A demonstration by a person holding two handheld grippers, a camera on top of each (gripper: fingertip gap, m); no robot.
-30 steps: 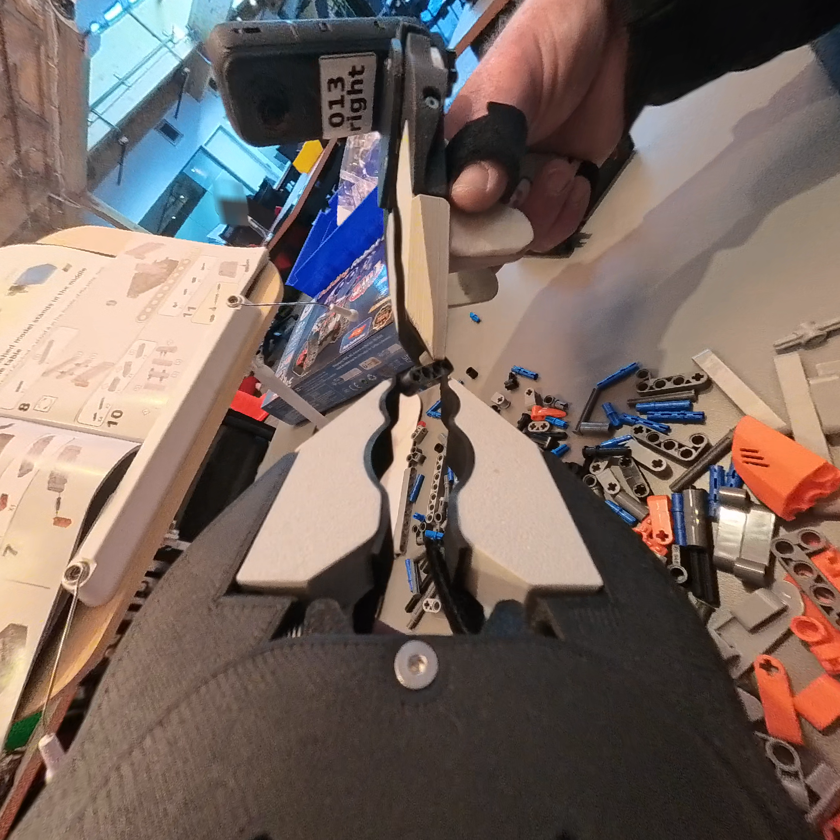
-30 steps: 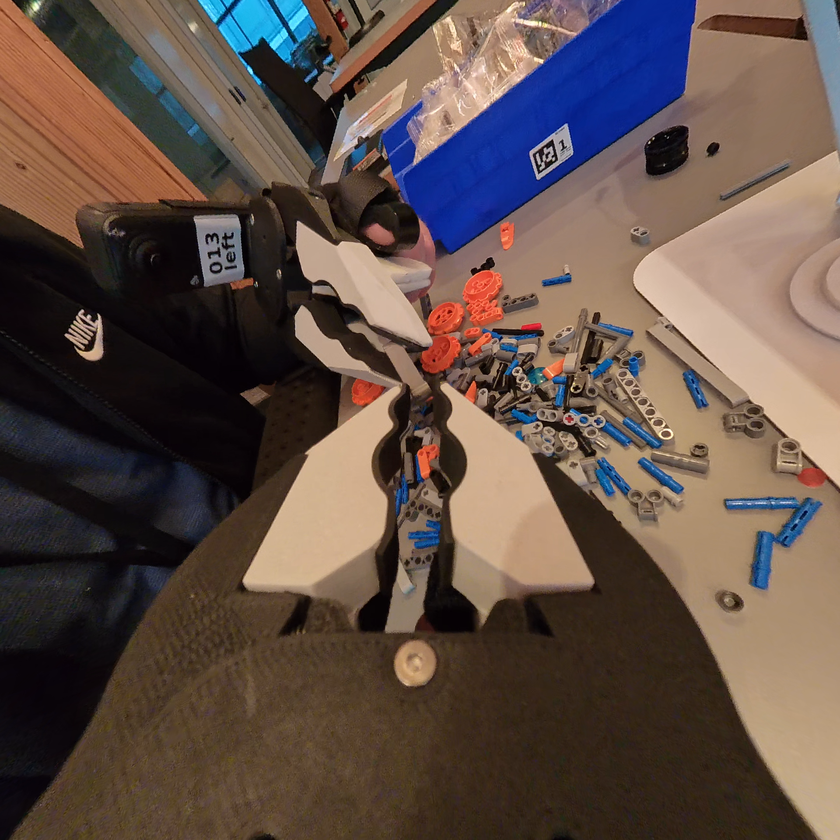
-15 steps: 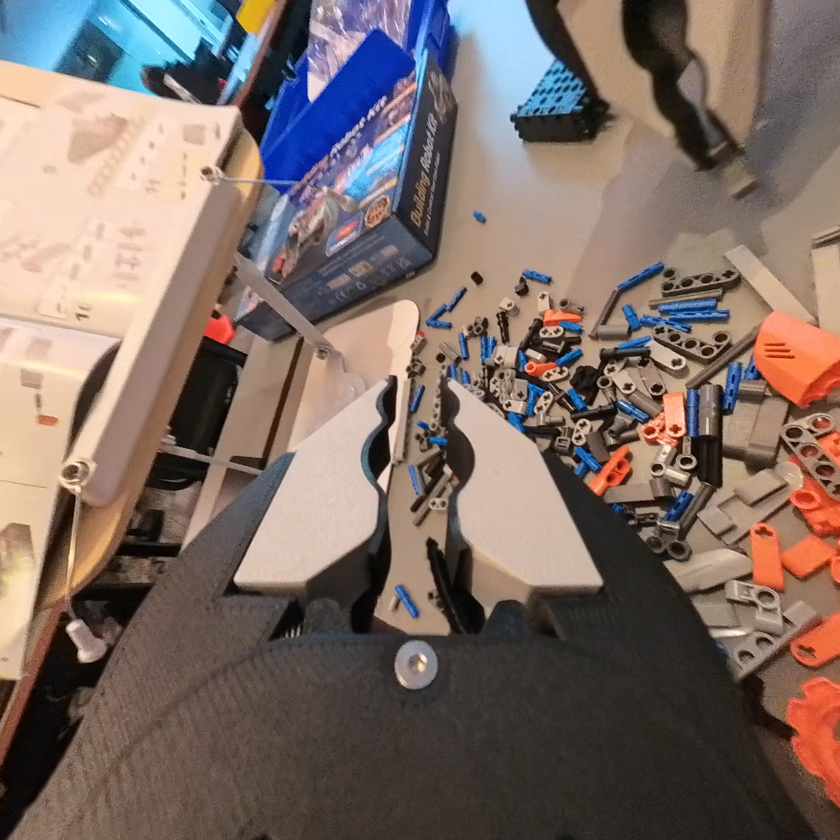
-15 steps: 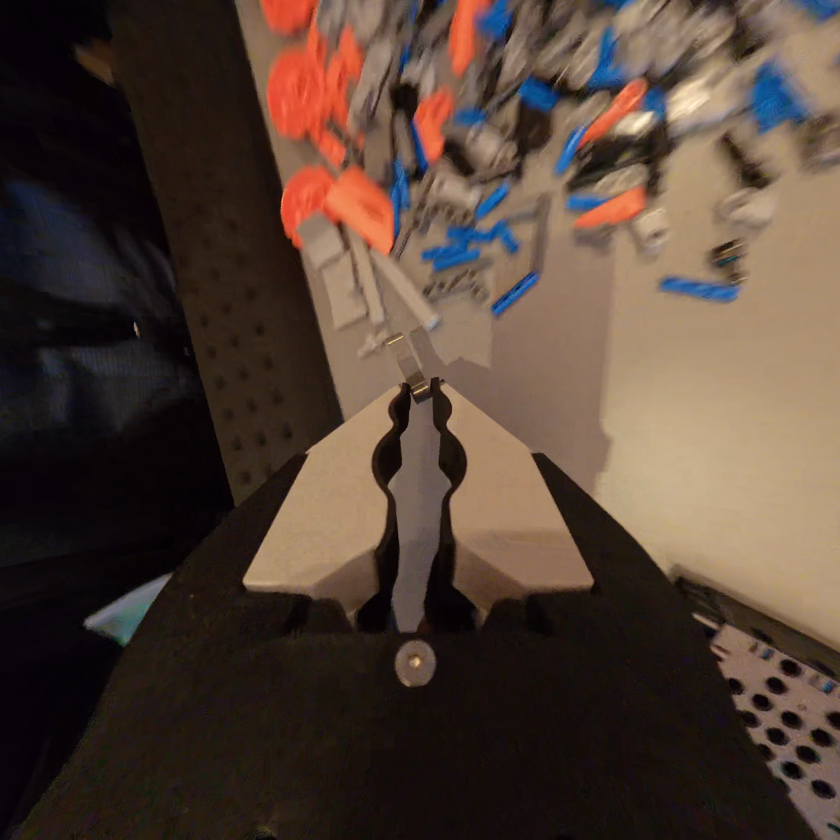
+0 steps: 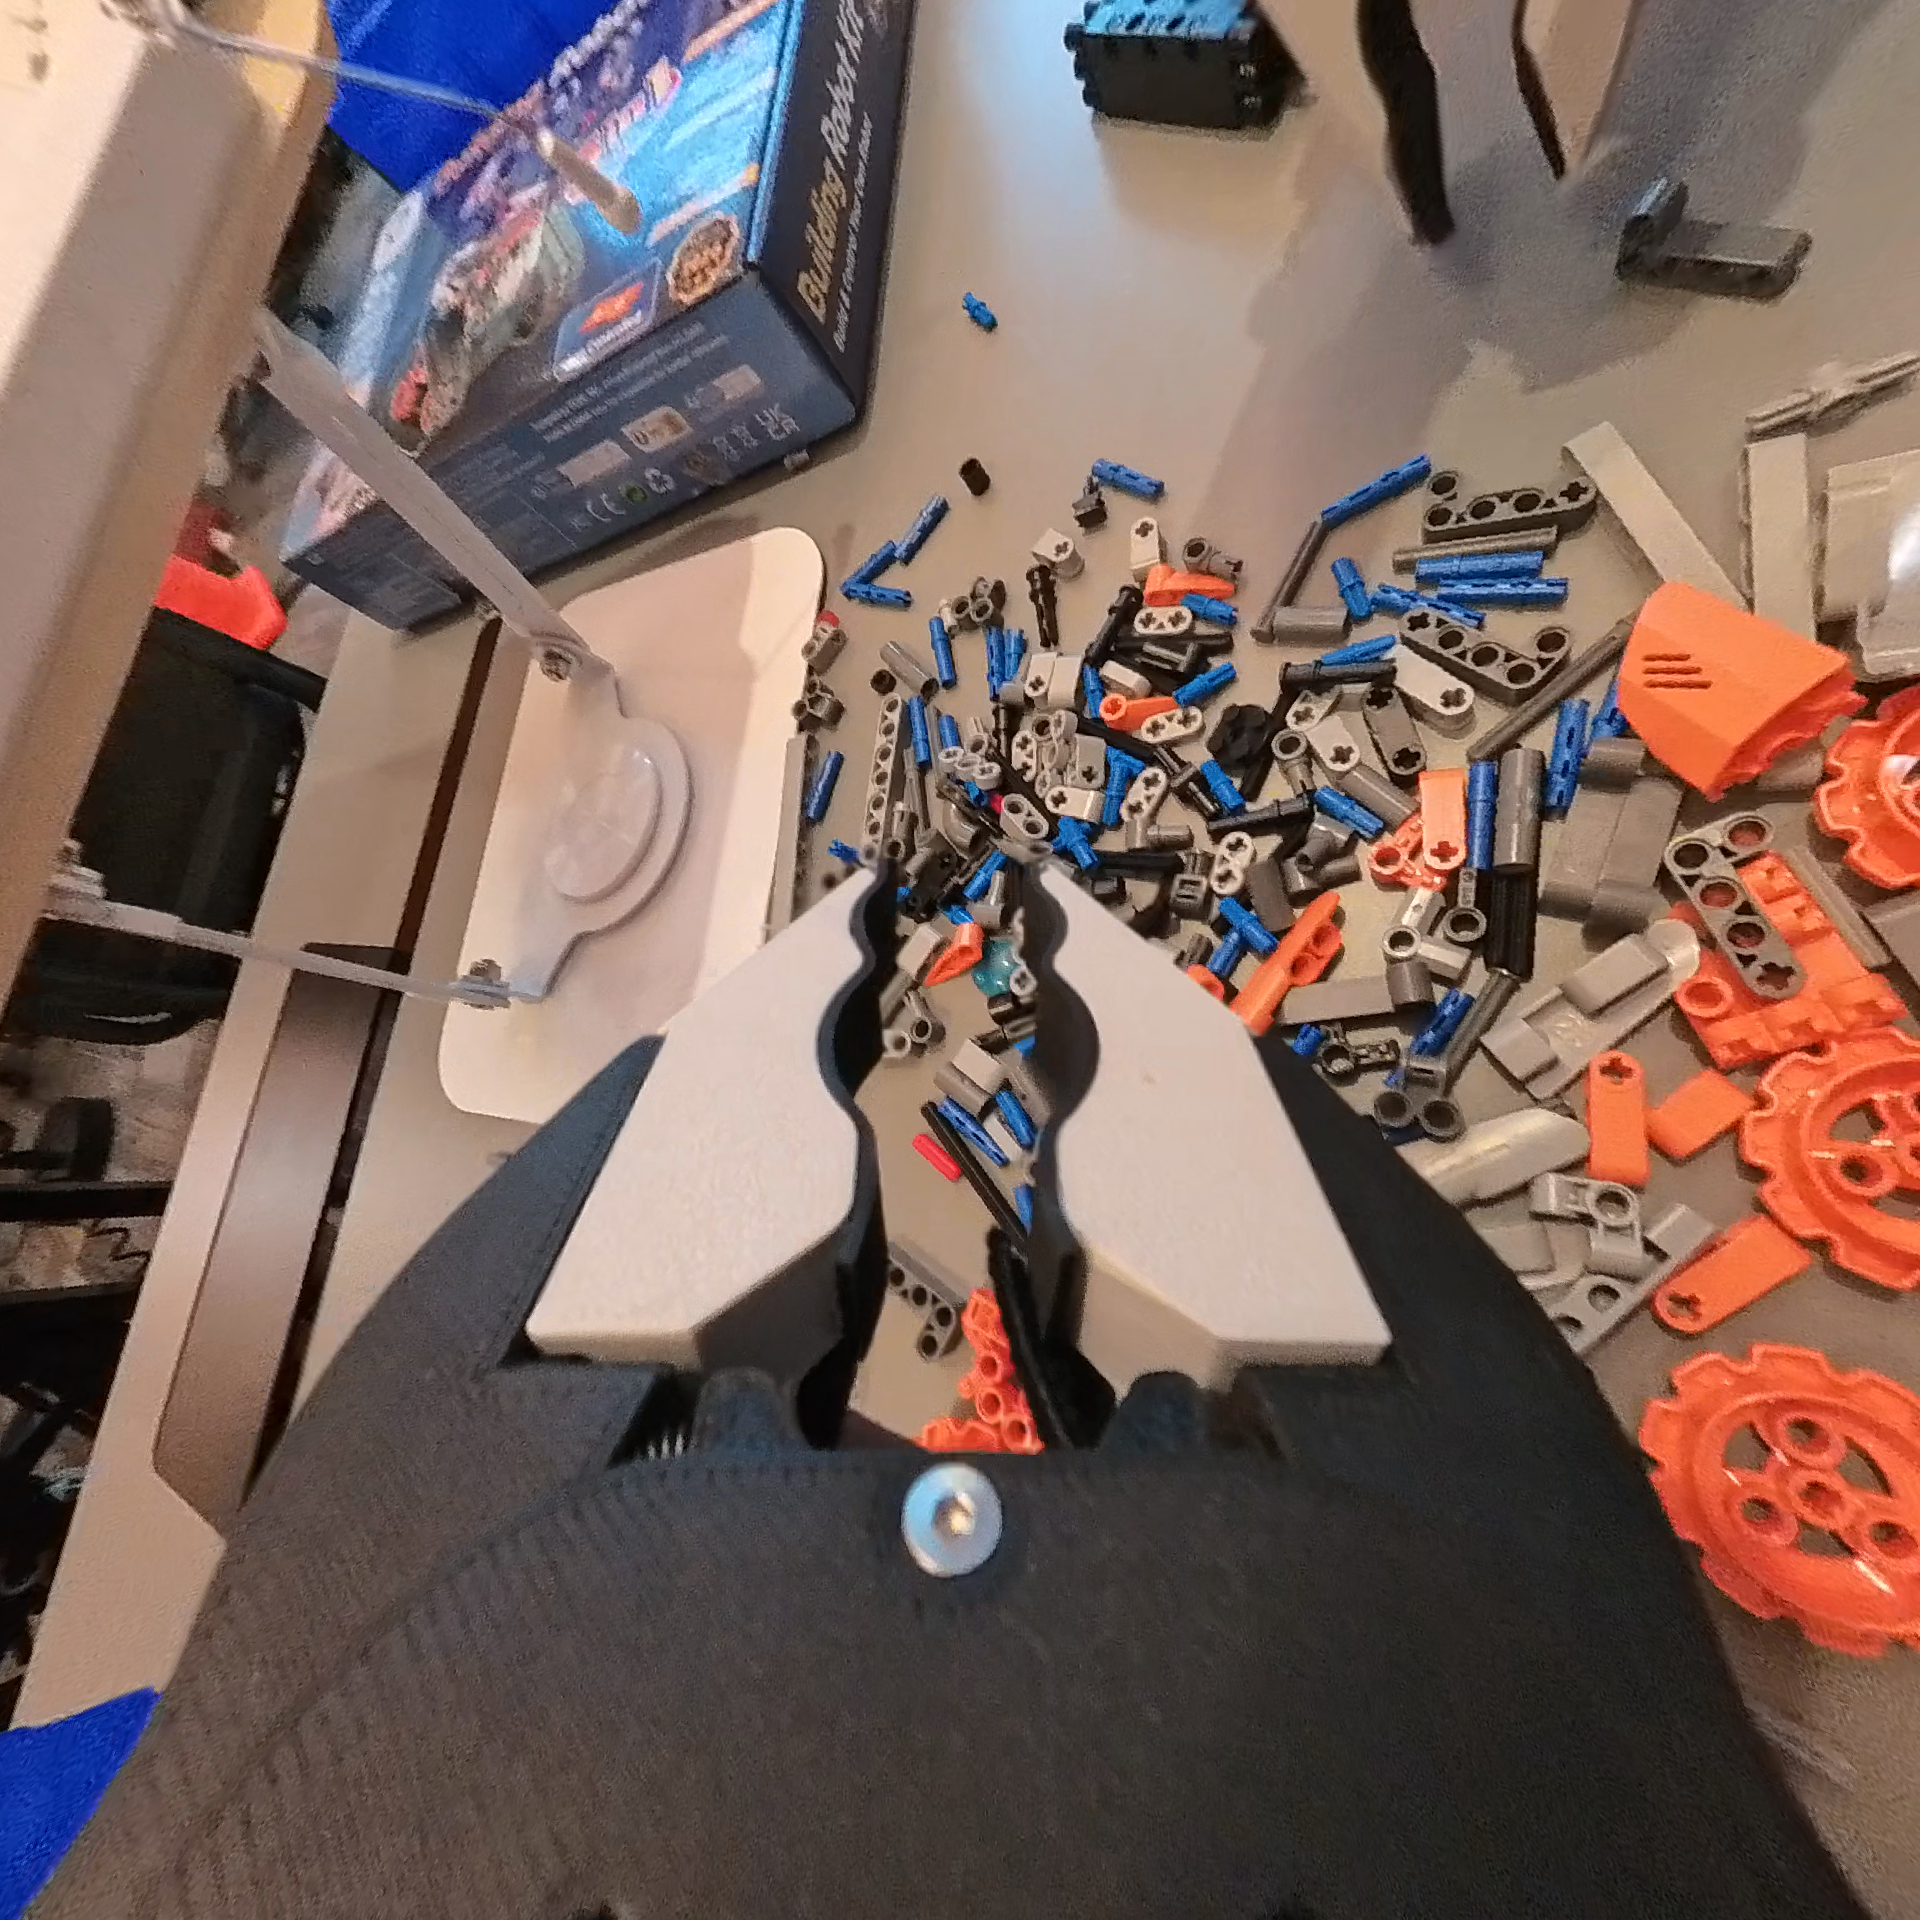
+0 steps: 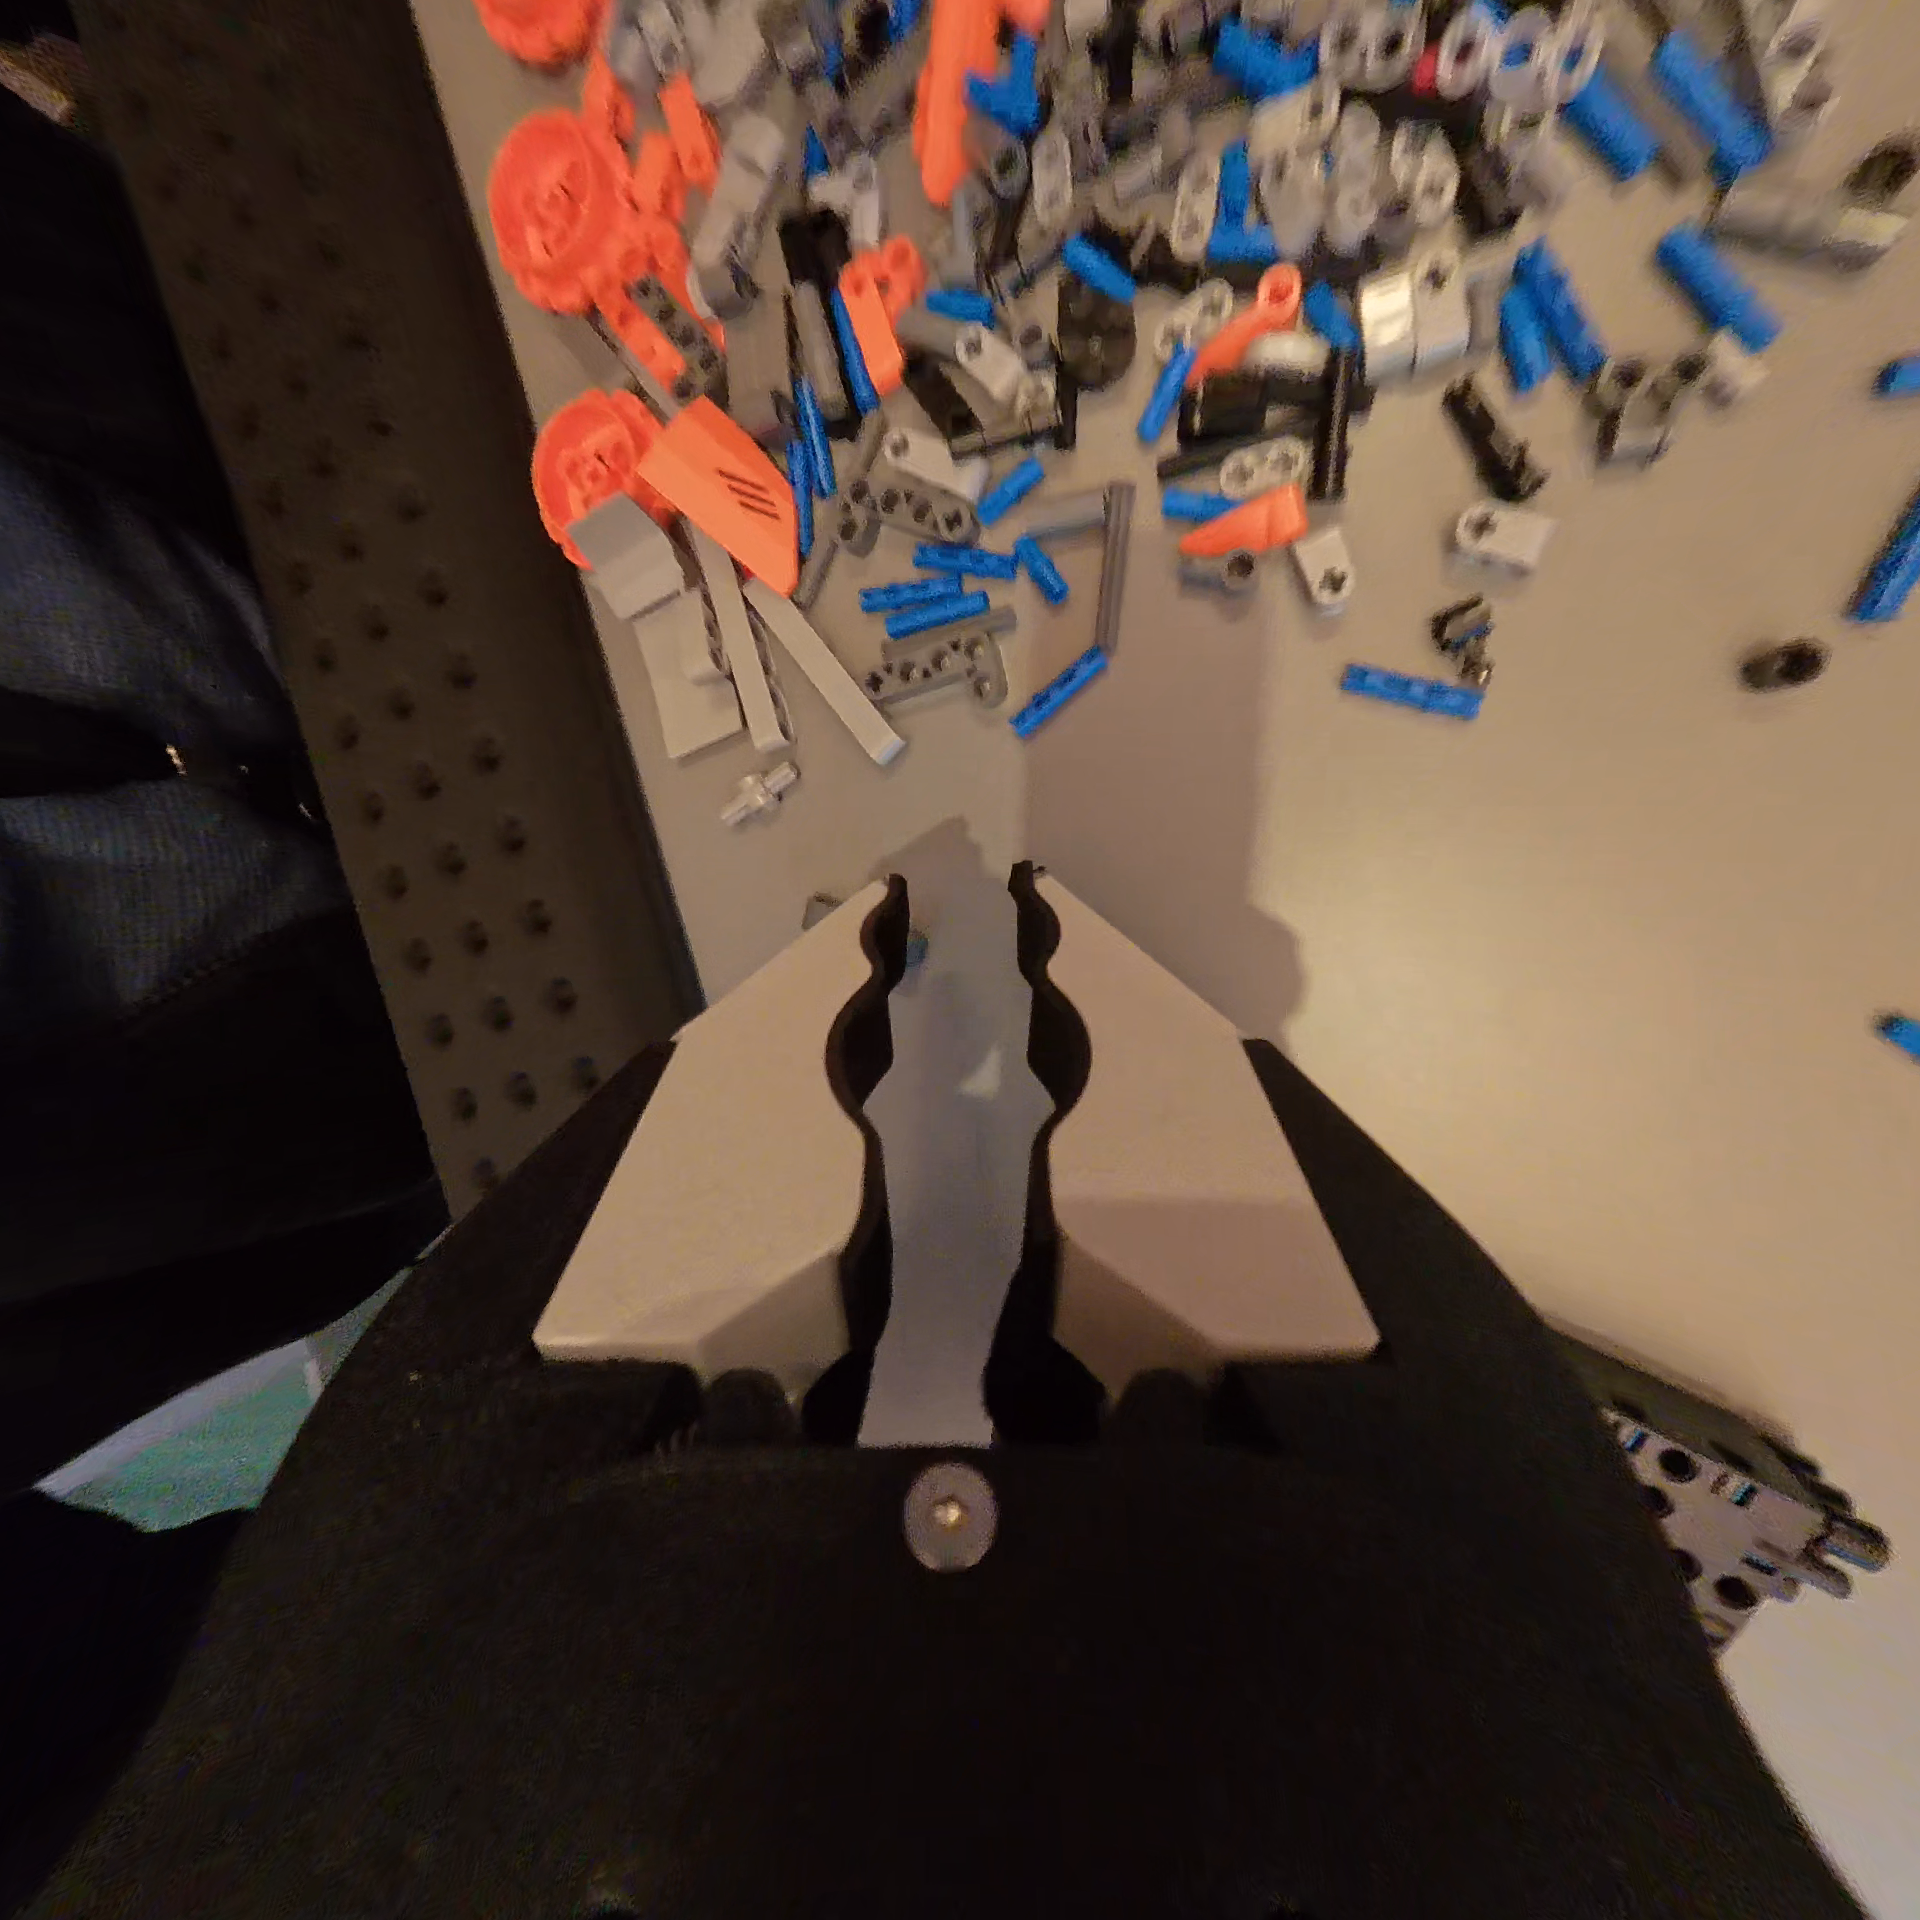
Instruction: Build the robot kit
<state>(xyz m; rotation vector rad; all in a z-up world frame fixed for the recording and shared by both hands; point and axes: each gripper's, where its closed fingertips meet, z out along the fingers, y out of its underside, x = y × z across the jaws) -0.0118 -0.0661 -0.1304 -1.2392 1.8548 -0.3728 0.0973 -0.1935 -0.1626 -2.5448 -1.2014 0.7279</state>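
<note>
Hovering over a big pile of small building pieces (image 5: 1195,748) on the grey tabletop (image 5: 1091,343), the left gripper (image 5: 956,883) is a little open and holds nothing. Its tips sit above blue pins, grey bits and black bits (all mixed up). Orange gear wheels (image 5: 1829,1143) lie to the right, an orange curved shell (image 5: 1725,675) sits farther right, and a blue toy box (image 5: 644,343) stands far off on the left, beside a white stand base (image 5: 665,727).

The right gripper (image 6: 956,883) is also a little open and empty. It hangs over a bare bit of tabletop (image 6: 1455,935), with the pile farther ahead and a small grey pin (image 6: 758,795) just past its tips. A black block with holes (image 6: 1714,1538) lies near on the right.

To grab one small piece well, I think a gripper should come straight down on a piece lying apart from the others. Both grippers tip forward and down toward the tabletop.
</note>
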